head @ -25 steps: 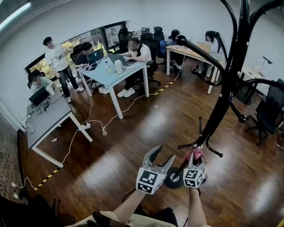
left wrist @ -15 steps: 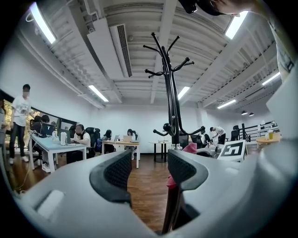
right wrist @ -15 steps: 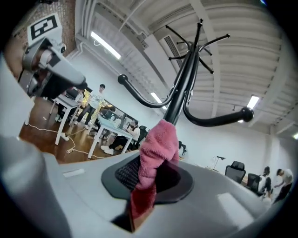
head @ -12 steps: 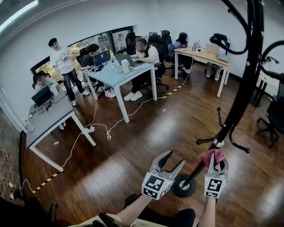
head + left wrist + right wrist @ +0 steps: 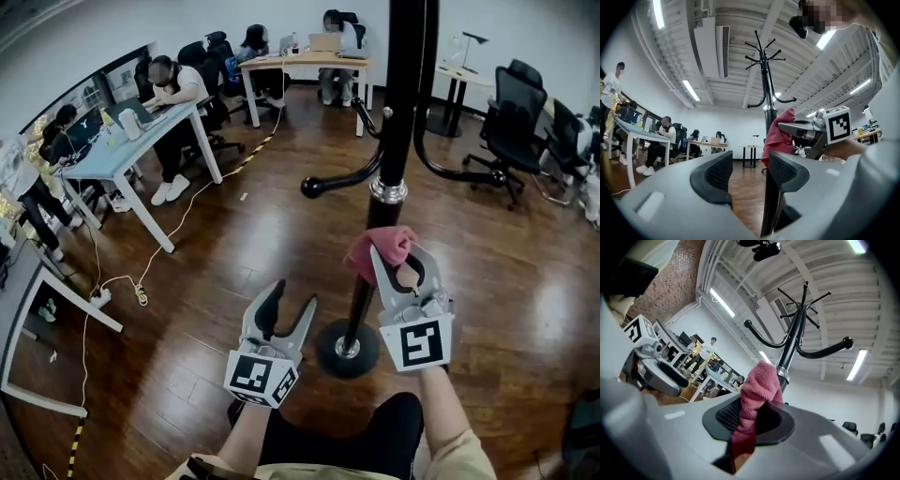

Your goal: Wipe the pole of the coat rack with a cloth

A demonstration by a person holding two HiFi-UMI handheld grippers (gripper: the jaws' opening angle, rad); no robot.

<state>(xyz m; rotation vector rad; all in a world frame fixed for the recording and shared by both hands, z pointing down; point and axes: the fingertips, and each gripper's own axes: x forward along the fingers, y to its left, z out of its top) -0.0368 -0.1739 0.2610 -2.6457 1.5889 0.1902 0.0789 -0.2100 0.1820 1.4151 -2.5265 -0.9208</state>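
Right gripper (image 5: 401, 267): jaws closed on a pink cloth (image 5: 380, 246), which is pinched by a narrow fold, its bunched end standing proud of the jaw tips. Left gripper (image 5: 292, 295): jaws apart with nothing between them, held low and to the left of the right gripper. It touches nothing. Hazards, as judged. The fold in the right jaws is slim, so drag along the metal could pull the cloth out. The hard jaw tips flank the cloth closely, so a tilt of the gripper could put plastic rather than fabric on the finish. A collar ring (image 5: 387, 190) and a curved hook arm (image 5: 342, 181) sit just above the right gripper, and an upward stroke could snag the cloth there. The coat rack (image 5: 349, 349) stands on a small round base on the wooden floor (image 5: 234, 234). With the left gripper not steadying it, a sideways push could rock it. Location of the pole (image 5: 403, 94): directly ahead of the right gripper's jaw tips. The cloth appears to rest against it just beneath the collar ring, though firm contact cannot be confirmed. The lower pole runs down between the two grippers to the base. From the left gripper it lies just off the right-hand jaw, near but apart.
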